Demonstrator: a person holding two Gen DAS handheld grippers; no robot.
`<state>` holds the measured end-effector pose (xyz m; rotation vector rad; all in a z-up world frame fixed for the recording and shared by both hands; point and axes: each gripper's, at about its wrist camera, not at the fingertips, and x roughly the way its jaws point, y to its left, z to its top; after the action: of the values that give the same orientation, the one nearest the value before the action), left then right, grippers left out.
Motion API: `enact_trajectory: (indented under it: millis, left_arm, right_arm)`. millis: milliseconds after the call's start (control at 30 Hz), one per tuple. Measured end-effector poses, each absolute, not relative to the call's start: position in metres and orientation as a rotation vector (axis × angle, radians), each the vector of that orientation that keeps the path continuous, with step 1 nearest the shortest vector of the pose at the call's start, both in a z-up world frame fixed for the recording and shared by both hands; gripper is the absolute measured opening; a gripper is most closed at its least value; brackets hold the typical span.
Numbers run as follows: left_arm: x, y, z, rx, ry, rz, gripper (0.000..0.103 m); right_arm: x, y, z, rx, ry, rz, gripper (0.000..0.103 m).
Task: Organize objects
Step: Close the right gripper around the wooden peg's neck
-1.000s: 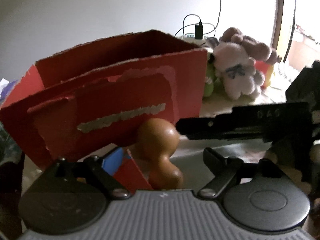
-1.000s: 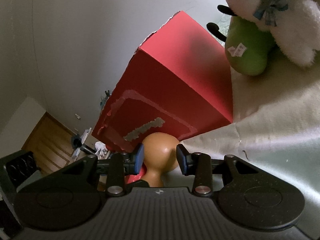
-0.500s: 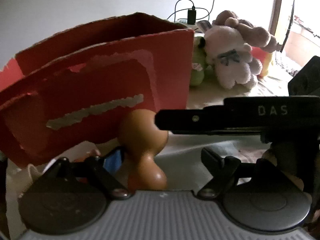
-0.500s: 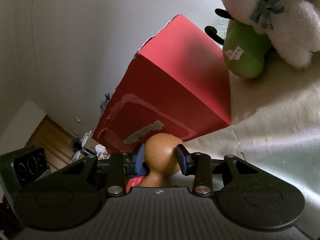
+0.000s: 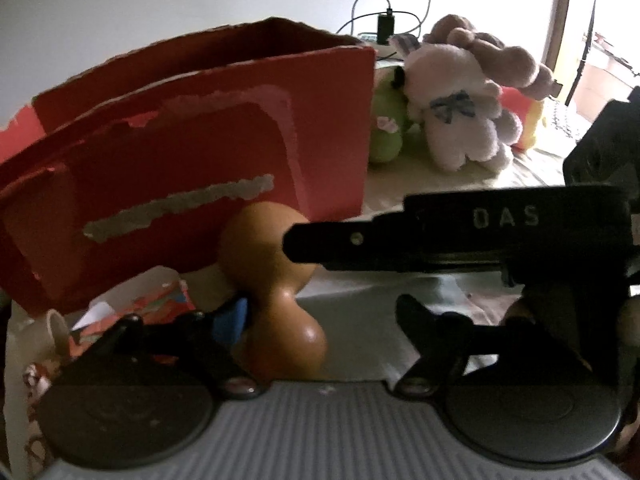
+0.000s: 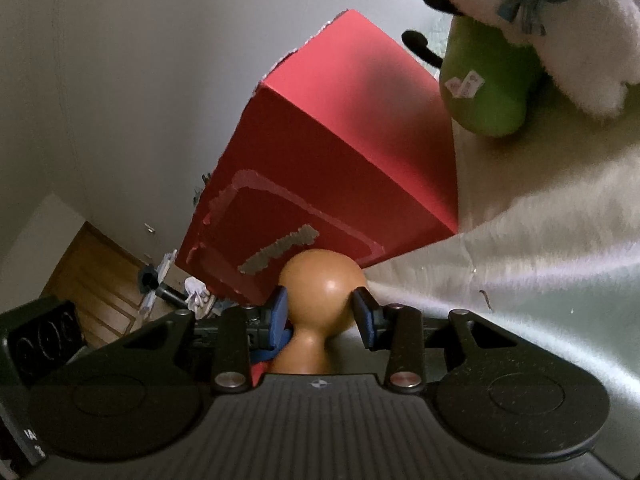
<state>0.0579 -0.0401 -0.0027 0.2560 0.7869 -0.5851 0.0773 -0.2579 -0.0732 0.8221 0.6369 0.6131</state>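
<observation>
A red cardboard box [image 5: 208, 152], its front scarred by pale torn strips, stands behind a glossy orange-brown gourd-shaped piece [image 6: 320, 292]. Right of the box sit a lime-green plush [image 5: 386, 128] and a white plush [image 5: 460, 120] wearing a blue plaid bow, on pale cream cloth [image 6: 540, 240].

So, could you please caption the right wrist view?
Right hand-held gripper closing around a brown gourd-shaped toy before the red box.
</observation>
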Motion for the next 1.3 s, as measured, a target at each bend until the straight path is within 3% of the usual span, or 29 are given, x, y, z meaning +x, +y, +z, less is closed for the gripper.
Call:
enact_trajectory:
  millis: [200, 367, 567, 700, 1100, 1167, 1300]
  left_arm:
    - [0.063, -0.032, 0.000, 0.239, 0.792, -0.579, 0.067]
    - [0.066, -0.036, -0.004, 0.290, 0.771, -0.555, 0.072]
    - [0.064, -0.035, -0.003, 0.276, 0.765, -0.576, 0.071]
    - [0.065, -0.034, -0.001, 0.182, 0.818, -0.654, 0.058]
    - [0.070, -0.041, -0.005, 0.211, 0.816, -0.599, 0.057]
    - [0.073, -0.038, -0.003, 0.188, 0.817, -0.603, 0.057]
    - [0.071, -0.044, -0.006, 0.220, 0.813, -0.597, 0.050]
  right_arm:
    - [0.079, -0.261, -0.075, 0.834, 0.676, 0.627, 0.041]
    - [0.079, -0.253, -0.074, 0.808, 0.683, 0.655, 0.045]
    - [0.076, -0.250, -0.072, 0.816, 0.656, 0.625, 0.050]
    - [0.072, -0.258, -0.069, 0.834, 0.596, 0.602, 0.055]
    - [0.075, -0.253, -0.069, 0.820, 0.628, 0.629, 0.055]
    - [0.073, -0.253, -0.067, 0.812, 0.618, 0.657, 0.059]
    - [0.072, -0.242, -0.063, 0.754, 0.617, 0.665, 0.061]
